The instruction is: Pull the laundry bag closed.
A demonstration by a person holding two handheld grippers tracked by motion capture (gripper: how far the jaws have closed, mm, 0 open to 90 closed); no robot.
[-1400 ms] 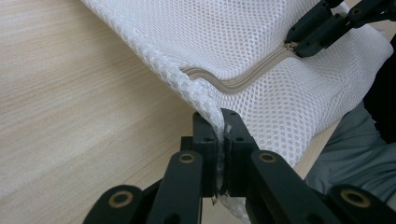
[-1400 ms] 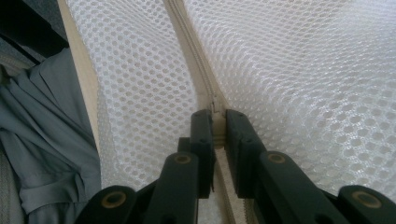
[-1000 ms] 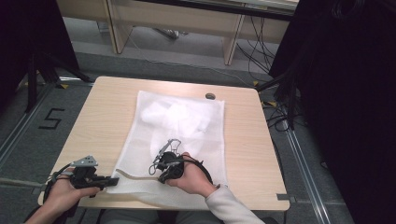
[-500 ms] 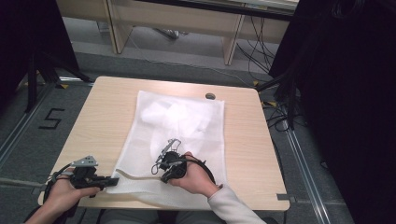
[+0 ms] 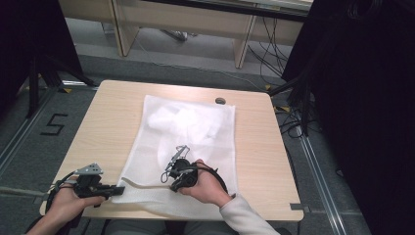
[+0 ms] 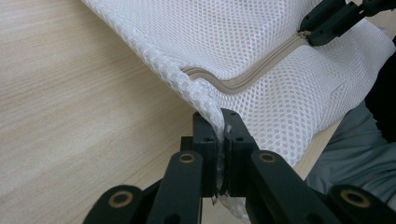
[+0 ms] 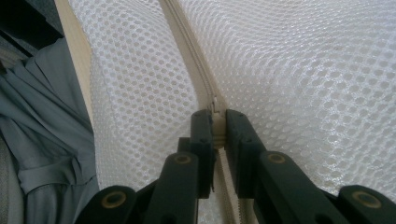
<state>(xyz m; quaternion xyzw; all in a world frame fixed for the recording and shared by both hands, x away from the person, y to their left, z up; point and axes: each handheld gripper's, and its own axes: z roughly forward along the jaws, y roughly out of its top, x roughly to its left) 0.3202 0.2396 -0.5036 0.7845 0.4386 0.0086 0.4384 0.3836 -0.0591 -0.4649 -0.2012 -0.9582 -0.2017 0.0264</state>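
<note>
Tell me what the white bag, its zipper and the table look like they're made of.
Mesh bag: white synthetic netting, likely polyester, with open honeycomb holes and slight sheen. Zipper: beige woven tape, probably plastic teeth. Table: pale wood-look top, matte grain, possibly laminate.

A white mesh laundry bag [image 5: 188,142] lies flat across the middle of a wooden table, its near edge hanging slightly over the table's front. A beige zipper [image 6: 243,81] runs along that near end. The bag's corner is pinched between the closed jaws of the left gripper [image 6: 219,130], the netting bunching just above the tips. The right gripper [image 7: 215,122] is clamped on what appears to be the zipper's slider [image 7: 215,106], with open teeth trailing below the jaws and the joined track running on beyond them. Pale folded contents show faintly through the mesh at the bag's far end.
</note>
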